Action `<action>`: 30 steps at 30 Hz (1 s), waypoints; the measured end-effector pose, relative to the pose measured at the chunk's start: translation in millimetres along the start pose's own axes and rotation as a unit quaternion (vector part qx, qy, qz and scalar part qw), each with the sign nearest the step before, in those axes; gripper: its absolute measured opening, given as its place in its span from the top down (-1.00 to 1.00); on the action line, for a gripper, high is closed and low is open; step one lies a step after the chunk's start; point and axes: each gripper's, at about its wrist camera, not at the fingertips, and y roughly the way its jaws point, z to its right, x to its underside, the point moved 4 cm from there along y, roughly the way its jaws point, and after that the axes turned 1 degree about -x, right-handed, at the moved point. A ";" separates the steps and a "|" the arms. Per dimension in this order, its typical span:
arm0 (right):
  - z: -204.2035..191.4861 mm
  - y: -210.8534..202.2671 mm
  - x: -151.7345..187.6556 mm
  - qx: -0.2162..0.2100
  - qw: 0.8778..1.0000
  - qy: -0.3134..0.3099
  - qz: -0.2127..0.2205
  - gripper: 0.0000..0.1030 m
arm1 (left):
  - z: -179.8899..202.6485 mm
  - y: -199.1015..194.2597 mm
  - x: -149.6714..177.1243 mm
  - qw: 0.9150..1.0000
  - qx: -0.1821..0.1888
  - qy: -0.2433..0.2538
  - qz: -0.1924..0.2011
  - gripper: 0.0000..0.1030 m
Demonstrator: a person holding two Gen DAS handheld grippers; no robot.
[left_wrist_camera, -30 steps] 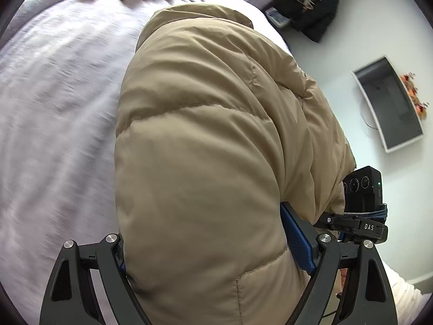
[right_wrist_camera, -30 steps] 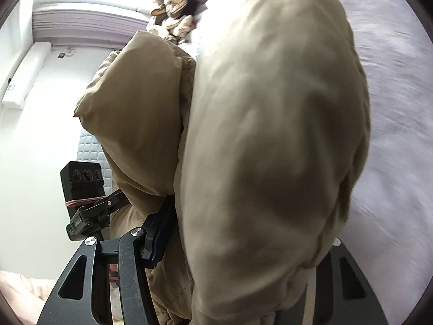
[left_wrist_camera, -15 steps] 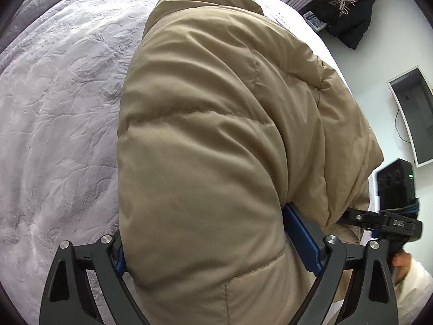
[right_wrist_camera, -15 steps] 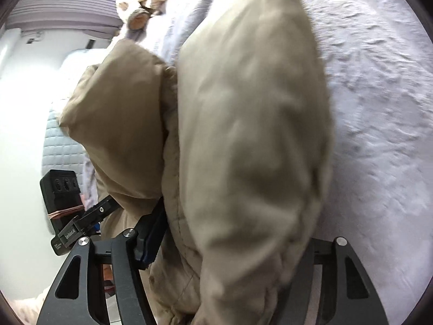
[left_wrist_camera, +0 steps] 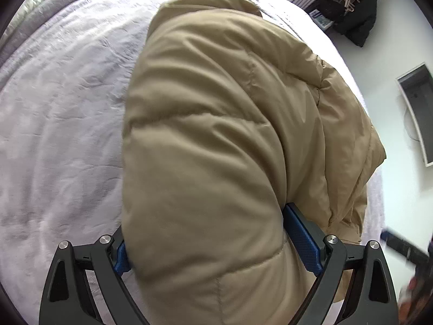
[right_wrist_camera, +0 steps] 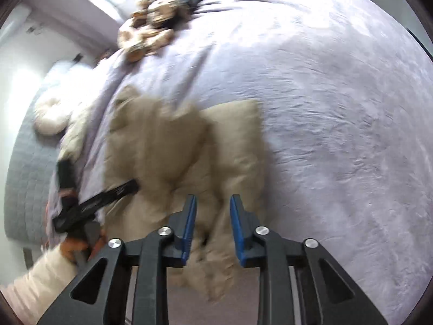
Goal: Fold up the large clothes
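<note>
A puffy tan jacket (left_wrist_camera: 216,135) lies bunched on the lilac bed cover (left_wrist_camera: 67,108). My left gripper (left_wrist_camera: 211,246) holds a thick fold of it, and the padding bulges over both blue pads (left_wrist_camera: 300,238). The right wrist view shows the same jacket (right_wrist_camera: 162,149) from farther back, blurred. My right gripper (right_wrist_camera: 212,216) hangs above the jacket's near edge with its jaws closing and nothing between them. The left gripper (right_wrist_camera: 94,203) shows there as a dark blurred bar at the jacket's left side, held by a hand (right_wrist_camera: 75,243) in a cream sleeve.
Stuffed toys (right_wrist_camera: 151,19) sit at the far end of the bed. A white cushion (right_wrist_camera: 51,116) lies off the bed's left side. A dark coat (left_wrist_camera: 354,5) hangs at the wall and a screen (left_wrist_camera: 416,108) is mounted to the right. The bed cover (right_wrist_camera: 338,122) spreads wide to the right.
The right gripper has let go of the jacket, drawn back from it and narrowed its jaws. The jacket has dropped onto the bed. The left gripper sank a little, still gripping.
</note>
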 end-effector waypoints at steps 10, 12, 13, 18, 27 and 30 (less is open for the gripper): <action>-7.5 74.2 70.1 0.044 0.994 -0.045 -0.087 0.56 | 71.7 -61.9 -35.0 0.989 0.056 0.112 0.083 -0.35; 2.5 83.8 73.8 0.046 0.994 -0.018 -0.094 0.56 | 90.9 -36.9 -44.2 0.988 0.058 0.129 0.056 -0.35; 6.8 86.2 75.2 0.048 0.994 -0.010 -0.095 0.56 | 99.1 -19.4 -49.3 0.989 0.043 0.134 0.044 -0.35; 19.1 101.9 75.6 0.063 0.993 0.014 -0.094 0.57 | 113.8 34.6 -70.0 0.991 -0.010 0.129 0.013 -0.35; 39.0 114.9 70.8 0.042 0.993 0.052 -0.102 0.59 | 120.8 59.4 -65.5 0.982 -0.068 0.179 0.003 -0.42; 39.9 112.9 69.5 0.039 0.992 0.054 -0.106 0.59 | 118.6 48.6 -64.1 0.982 -0.065 0.177 0.001 -0.42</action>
